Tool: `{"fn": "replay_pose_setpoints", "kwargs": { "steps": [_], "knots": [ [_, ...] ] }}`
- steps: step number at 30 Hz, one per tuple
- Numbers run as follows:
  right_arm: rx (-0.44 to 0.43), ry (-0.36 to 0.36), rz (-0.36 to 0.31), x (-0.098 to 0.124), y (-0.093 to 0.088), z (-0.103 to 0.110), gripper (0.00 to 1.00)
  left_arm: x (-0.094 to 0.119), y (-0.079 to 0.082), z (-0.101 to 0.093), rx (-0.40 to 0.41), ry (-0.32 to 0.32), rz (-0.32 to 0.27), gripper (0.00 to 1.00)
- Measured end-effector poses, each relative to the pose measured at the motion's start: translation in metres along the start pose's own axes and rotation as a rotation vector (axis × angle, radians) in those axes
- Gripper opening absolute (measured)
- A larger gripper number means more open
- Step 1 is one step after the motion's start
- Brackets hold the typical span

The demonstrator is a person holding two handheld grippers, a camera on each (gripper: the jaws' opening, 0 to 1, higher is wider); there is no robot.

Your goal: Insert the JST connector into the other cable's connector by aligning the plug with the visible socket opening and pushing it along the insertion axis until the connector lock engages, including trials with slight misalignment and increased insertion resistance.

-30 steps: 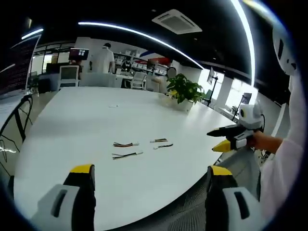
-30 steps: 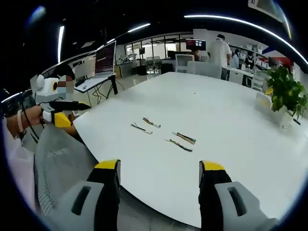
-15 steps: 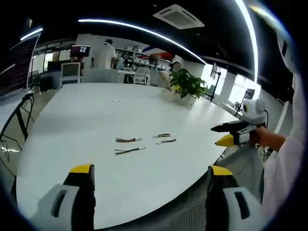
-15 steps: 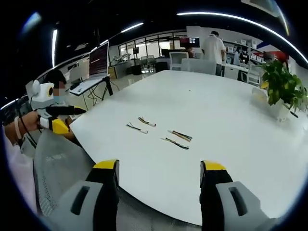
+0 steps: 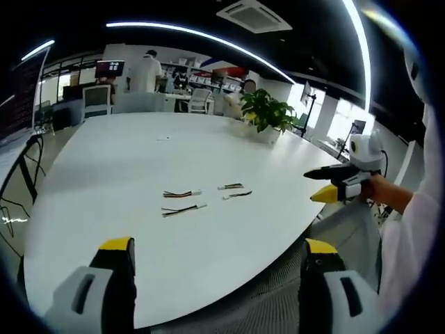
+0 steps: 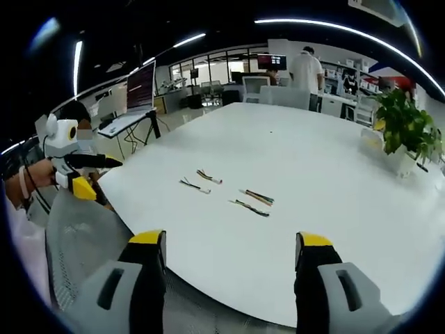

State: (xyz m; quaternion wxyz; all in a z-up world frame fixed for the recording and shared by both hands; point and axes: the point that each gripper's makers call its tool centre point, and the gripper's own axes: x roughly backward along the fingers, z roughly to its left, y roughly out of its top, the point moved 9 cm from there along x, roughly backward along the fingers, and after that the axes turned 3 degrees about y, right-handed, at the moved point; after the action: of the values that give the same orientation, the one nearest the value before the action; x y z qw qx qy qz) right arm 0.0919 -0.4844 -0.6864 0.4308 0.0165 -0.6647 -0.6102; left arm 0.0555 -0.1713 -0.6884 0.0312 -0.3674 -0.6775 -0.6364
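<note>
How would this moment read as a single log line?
left tool: open, empty | right tool: open, empty | cables: untouched on table | stage: approach

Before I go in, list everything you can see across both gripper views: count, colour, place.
Cables: four short multicoloured cables, on the table, apart.
Table: one, white.
Potted plant: one, green, far table edge.
Mesh chair back: one, grey, at the near table edge.
Laptop: one, on a stand, background.
Person in white: one, standing, back of the room.
Left gripper: yellow-tipped, open, empty.
Right gripper: yellow-tipped, open, empty.
</note>
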Motion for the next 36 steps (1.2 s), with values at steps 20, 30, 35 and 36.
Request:
{"fn": "replay_pose_setpoints", "kwargs": {
  "steps": [20, 30, 35, 36],
  "knots": [
    [0.023, 0.040, 0.019, -0.002, -0.001, 0.004, 0.73, -0.001, 0.000, -0.001, -0.004, -0.024, 0.003, 0.99],
    [0.152, 0.090, -0.041, 0.003, 0.010, 0.005, 0.69, -0.002, 0.005, -0.006, -0.072, -0.050, -0.018, 0.99],
    [0.115, 0.154, -0.106, 0.004, 0.021, 0.003, 0.62, -0.003, 0.018, -0.008, -0.123, -0.088, -0.126, 0.98],
    [0.117, 0.160, -0.124, 0.004, 0.023, 0.002, 0.62, -0.004, 0.020, -0.008, -0.122, -0.095, -0.133, 0.98]
  ]
}}
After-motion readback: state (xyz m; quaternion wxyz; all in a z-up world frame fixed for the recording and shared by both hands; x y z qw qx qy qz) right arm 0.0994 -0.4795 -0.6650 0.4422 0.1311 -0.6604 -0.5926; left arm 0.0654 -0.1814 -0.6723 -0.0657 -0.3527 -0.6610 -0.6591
